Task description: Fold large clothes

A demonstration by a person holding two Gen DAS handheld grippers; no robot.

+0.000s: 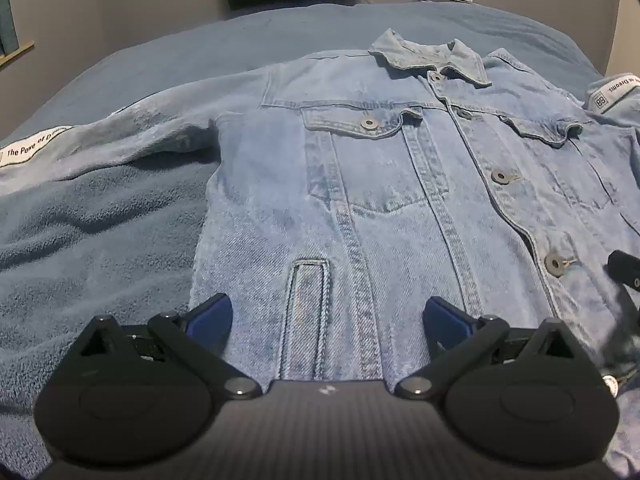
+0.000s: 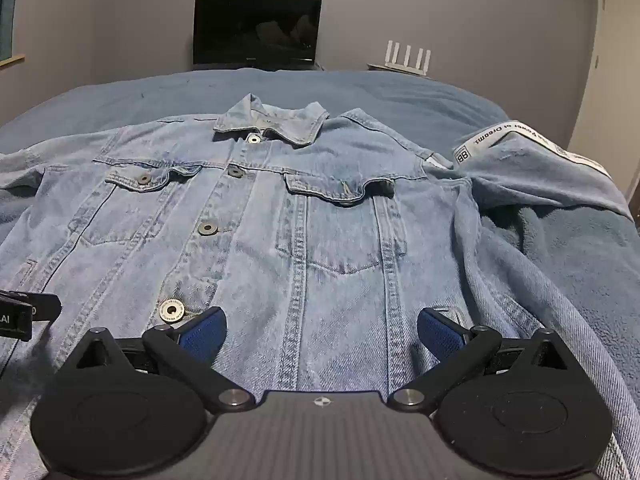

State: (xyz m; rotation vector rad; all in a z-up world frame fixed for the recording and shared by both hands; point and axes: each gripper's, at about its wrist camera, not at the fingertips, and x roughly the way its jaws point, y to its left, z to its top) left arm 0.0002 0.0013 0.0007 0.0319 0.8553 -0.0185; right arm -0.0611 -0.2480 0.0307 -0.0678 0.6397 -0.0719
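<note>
A light blue denim jacket (image 1: 380, 184) lies flat and buttoned, front up, collar far from me, on a blue bed cover (image 1: 100, 220). Its sleeves spread out sideways; each carries a white printed tape. My left gripper (image 1: 327, 320) is open and empty, low over the jacket's lower left front, near a welt pocket (image 1: 306, 312). My right gripper (image 2: 322, 332) is open and empty over the jacket (image 2: 320, 220), at its lower right front. The right sleeve (image 2: 540, 168) lies out to the right. Each gripper's edge shows in the other's view.
A dark monitor (image 2: 258, 28) stands beyond the far edge of the bed. A white router (image 2: 408, 58) with several antennas sits to its right. A door (image 2: 612, 80) is at the far right. Grey walls surround the bed.
</note>
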